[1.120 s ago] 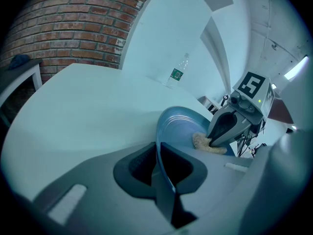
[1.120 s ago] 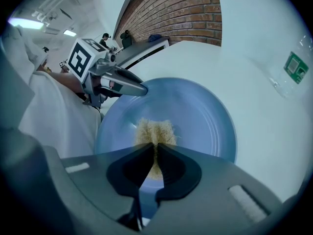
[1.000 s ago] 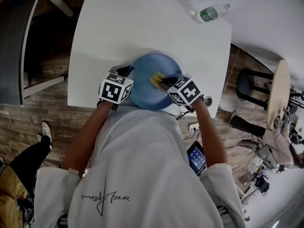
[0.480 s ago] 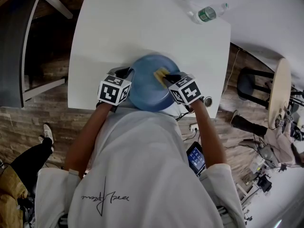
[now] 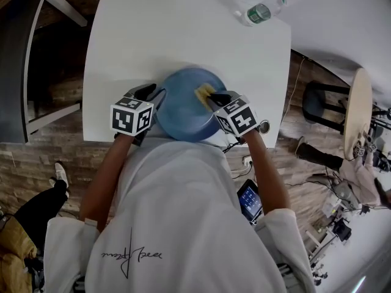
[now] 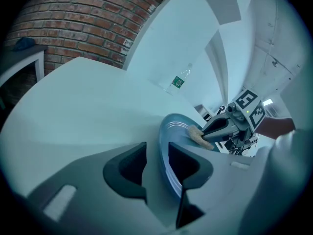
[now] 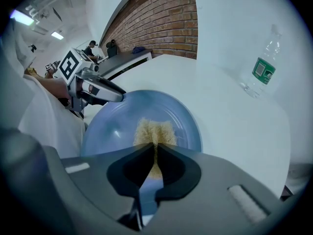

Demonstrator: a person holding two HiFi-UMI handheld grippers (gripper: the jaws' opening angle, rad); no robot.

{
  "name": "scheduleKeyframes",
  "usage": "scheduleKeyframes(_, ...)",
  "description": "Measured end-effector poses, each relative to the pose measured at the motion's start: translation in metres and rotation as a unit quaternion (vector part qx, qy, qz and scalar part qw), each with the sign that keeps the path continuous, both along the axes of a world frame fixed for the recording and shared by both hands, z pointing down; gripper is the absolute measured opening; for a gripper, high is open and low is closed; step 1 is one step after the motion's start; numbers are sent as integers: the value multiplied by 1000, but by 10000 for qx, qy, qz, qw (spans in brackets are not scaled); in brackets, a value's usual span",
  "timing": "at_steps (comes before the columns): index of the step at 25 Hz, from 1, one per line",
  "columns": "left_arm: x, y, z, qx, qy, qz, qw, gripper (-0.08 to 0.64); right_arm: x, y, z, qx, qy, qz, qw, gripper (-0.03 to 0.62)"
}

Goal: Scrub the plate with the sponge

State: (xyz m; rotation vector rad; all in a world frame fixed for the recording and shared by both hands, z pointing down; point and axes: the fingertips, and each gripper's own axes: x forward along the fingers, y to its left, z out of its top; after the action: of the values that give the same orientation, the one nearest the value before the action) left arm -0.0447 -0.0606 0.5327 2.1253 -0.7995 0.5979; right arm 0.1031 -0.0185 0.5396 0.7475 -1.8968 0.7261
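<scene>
Mid-scrub, I'd say. The right tongs (image 7: 155, 148) are clenched on the sponge (image 7: 155, 131), which is pressed onto the plate (image 5: 183, 105) at the worktop's (image 5: 171, 35) near edge. The left tongs (image 6: 157, 153) have just been opening, so they're released, with the plate rim loose between them. Next move probably needs that rim clamped, otherwise the plate will likely skid once the scrubbing goes on.

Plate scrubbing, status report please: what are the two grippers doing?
Left gripper open, jaws just been opening, plate rim between them, ungripped. Right gripper shut on sponge, sponge on plate. Bottle well clear.
</scene>
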Motion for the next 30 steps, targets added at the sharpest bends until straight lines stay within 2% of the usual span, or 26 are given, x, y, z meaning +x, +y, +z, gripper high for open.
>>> scheduleKeyframes(6, -7, 1, -23, 250, 6, -35, 9997, 155, -6, 0, -27, 341, -308, -53, 9989, 27)
scheduleKeyframes(12, -4, -5, -55, 439, 413, -176, 9980, 135, -20, -1, -64, 695, -765, -51, 9946, 26)
scheduleKeyframes(15, 3, -7, -85, 827, 536, -49, 9951, 78, -29, -4, -90, 814, -1334, 164, 9876, 25)
scheduleKeyframes(18, 17, -4, -117, 1214, 718, 152, 9899, 58, -35, -8, -118, 1063, -1725, 264, 9789, 25)
scheduleKeyframes(22, 27, -1, -147, 1426, 1063, 167, 9839, 15, -43, -9, -150, 1378, -2058, 196, 9686, 23)
scheduleKeyframes(30, 27, -4, -194, 1727, 1396, -187, 9748, 15, -47, -4, -201, 1954, -2412, 139, 9505, 21)
